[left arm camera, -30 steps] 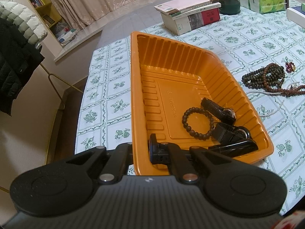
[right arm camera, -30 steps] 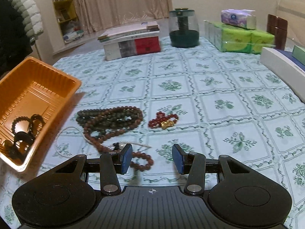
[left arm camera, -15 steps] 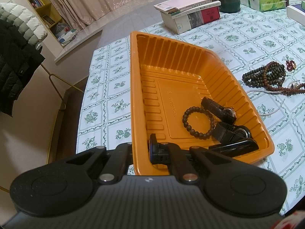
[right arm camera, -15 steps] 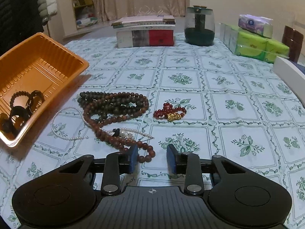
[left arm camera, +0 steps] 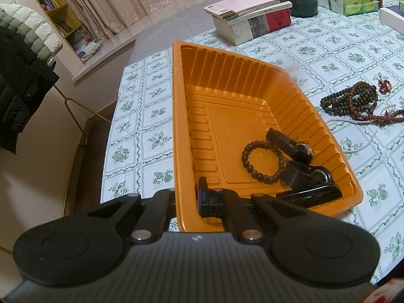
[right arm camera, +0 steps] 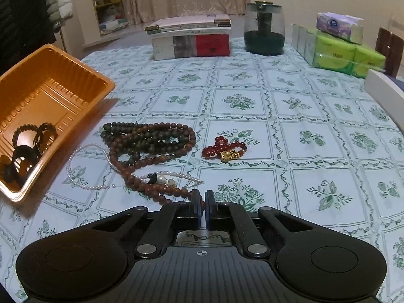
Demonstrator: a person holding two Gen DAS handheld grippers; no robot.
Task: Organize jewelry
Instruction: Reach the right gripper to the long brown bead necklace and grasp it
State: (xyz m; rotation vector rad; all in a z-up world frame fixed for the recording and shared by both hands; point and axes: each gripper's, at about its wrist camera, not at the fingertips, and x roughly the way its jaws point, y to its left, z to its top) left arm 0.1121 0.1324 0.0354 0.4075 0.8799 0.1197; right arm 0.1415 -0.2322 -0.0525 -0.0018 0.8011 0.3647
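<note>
Tablecloth (right arm camera: 303, 106): brown bead strand (right arm camera: 151, 189) trails leftward, away from right gripper (right arm camera: 202, 199).

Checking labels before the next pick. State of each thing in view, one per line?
Left gripper: shut on the tray wall.
Right gripper: shut on the brown beads.
Tray: on the table, holds a bracelet and watches.
Brown beads: on the cloth, near end in the right gripper.
Red bracelet: loose on the cloth.
Pearl strand: loose on the cloth.

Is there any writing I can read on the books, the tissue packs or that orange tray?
None can be read.
Books: spine print, too blurred.
Purple tissue pack: round blue logo, wording too small.
Green tissue packs: faint print, illegible.
Orange tray: embossed marks on the floor, not legible.
</note>
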